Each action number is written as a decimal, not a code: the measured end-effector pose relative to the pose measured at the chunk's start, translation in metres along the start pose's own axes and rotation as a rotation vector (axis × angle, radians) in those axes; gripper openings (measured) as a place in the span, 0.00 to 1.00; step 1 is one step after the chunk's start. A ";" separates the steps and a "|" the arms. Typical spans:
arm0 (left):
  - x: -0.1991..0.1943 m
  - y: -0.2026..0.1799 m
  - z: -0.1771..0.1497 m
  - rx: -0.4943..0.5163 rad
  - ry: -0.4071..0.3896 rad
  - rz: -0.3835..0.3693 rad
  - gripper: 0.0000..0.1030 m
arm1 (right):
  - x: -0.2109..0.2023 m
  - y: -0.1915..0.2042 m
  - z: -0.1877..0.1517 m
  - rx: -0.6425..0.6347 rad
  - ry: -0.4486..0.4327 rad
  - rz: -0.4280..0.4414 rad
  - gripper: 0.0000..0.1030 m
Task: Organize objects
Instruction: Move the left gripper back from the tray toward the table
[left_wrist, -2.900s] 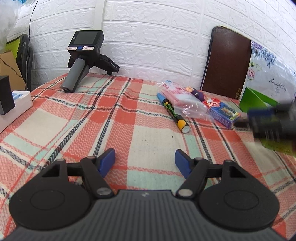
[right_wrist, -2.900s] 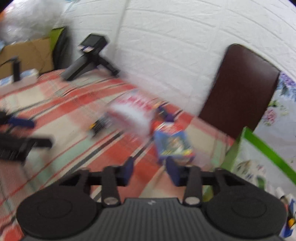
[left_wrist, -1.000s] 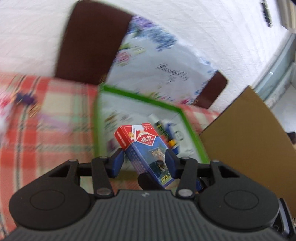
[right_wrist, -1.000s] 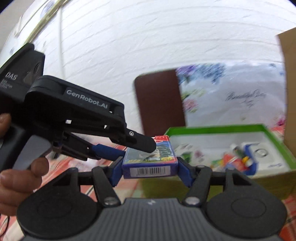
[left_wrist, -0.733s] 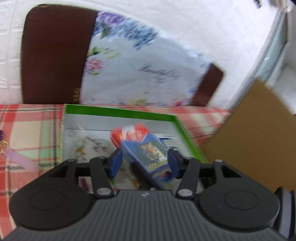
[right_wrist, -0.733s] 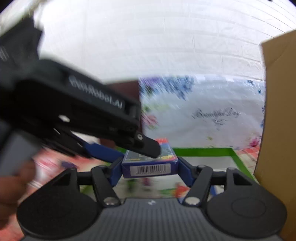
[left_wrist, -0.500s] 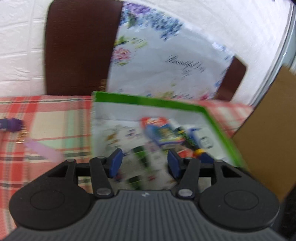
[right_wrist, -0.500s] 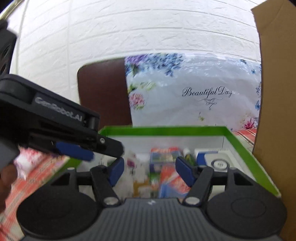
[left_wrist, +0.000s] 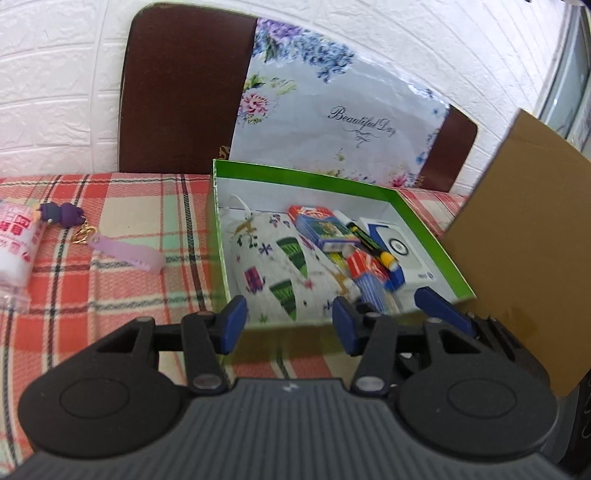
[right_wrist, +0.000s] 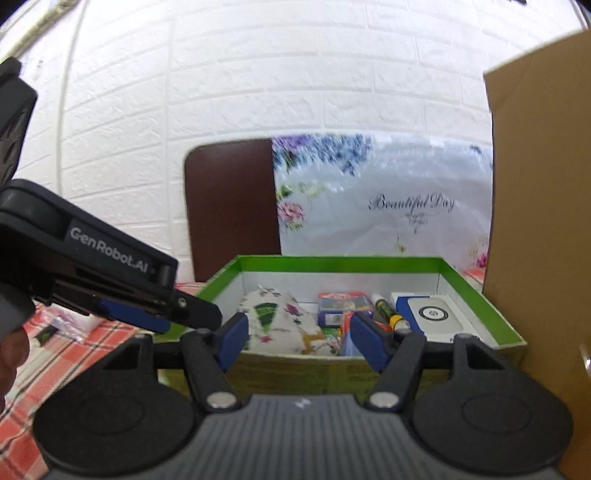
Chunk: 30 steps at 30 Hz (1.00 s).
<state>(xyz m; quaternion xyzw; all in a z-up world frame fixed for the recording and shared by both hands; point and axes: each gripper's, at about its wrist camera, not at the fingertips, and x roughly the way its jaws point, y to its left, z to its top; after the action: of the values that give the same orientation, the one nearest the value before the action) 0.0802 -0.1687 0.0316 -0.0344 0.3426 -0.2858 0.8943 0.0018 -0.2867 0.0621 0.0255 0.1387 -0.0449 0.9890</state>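
A green-rimmed box (left_wrist: 295, 176) (right_wrist: 332, 261) stands on the plaid tablecloth. Inside lie a patterned cloth pouch (left_wrist: 273, 269) (right_wrist: 277, 317), the blue card box (left_wrist: 323, 227) (right_wrist: 343, 306), a red card box (left_wrist: 364, 267), a marker (left_wrist: 371, 243) and a white device (left_wrist: 397, 245) (right_wrist: 436, 314). My left gripper (left_wrist: 286, 325) is open and empty at the box's near wall; it also shows in the right wrist view (right_wrist: 159, 314). My right gripper (right_wrist: 297, 341) is open and empty, just before the box.
On the cloth left of the box lie a purple keychain with a lilac strap (left_wrist: 92, 236) and a plastic packet (left_wrist: 14, 243). A brown cardboard sheet (left_wrist: 517, 229) (right_wrist: 543, 206) stands right of the box. A dark chair back (left_wrist: 181, 88) and floral bag (left_wrist: 332, 118) stand behind.
The blue card box was held by my right gripper over the green box. It now lies inside and both grippers are open and have drawn back.
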 end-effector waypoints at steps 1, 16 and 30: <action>-0.004 0.000 -0.003 0.012 0.004 0.029 0.54 | -0.004 0.003 -0.001 0.002 0.007 0.007 0.61; -0.027 0.093 -0.052 -0.078 0.105 0.334 0.54 | -0.006 0.081 -0.033 -0.118 0.244 0.226 0.61; -0.072 0.217 -0.076 -0.115 -0.075 0.655 0.70 | 0.031 0.160 -0.033 -0.236 0.340 0.378 0.61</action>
<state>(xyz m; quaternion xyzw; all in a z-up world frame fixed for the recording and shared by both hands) 0.0949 0.0610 -0.0398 0.0167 0.3180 0.0383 0.9472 0.0380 -0.1285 0.0275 -0.0573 0.2996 0.1618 0.9385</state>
